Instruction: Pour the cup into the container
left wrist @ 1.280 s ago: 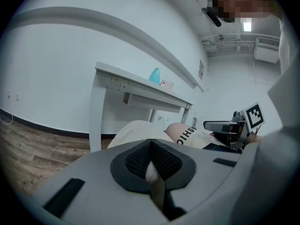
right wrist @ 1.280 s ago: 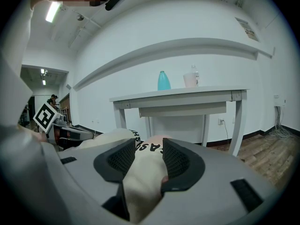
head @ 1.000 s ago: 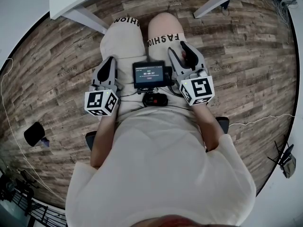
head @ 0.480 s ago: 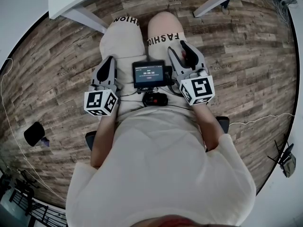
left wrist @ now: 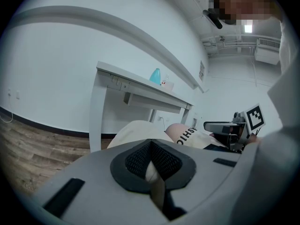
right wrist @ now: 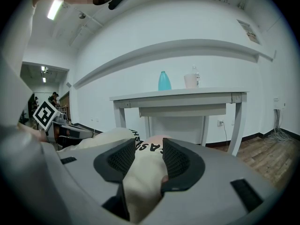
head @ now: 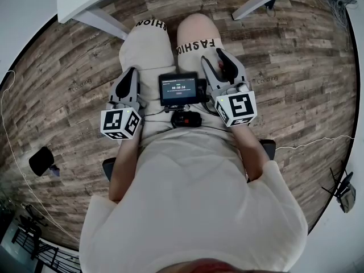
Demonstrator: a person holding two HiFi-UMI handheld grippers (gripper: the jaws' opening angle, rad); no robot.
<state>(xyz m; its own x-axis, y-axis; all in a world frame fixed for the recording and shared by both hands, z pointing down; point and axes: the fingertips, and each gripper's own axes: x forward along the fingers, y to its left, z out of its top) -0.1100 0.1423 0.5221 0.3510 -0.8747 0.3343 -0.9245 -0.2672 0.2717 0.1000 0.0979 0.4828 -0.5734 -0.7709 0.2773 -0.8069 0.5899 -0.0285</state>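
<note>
On a white table point(right wrist: 178, 95) ahead of me stand a teal cup point(right wrist: 164, 81) and a white container point(right wrist: 190, 81), far beyond both grippers. The left gripper view shows the same teal cup point(left wrist: 155, 76) beside the white container point(left wrist: 167, 84). I sit with both grippers resting on my thighs. My left gripper point(head: 131, 73) has its pads together with nothing between them. My right gripper point(head: 214, 59) stands partly open and empty; only trouser cloth shows through the gap between its pads point(right wrist: 176, 161).
A small screen device point(head: 179, 89) lies on my lap between the grippers. White table legs point(head: 100, 20) stand on the wood floor close in front of my knees. A clear bottle point(right wrist: 196, 76) stands behind the white container. A black object point(head: 41, 161) lies on the floor at left.
</note>
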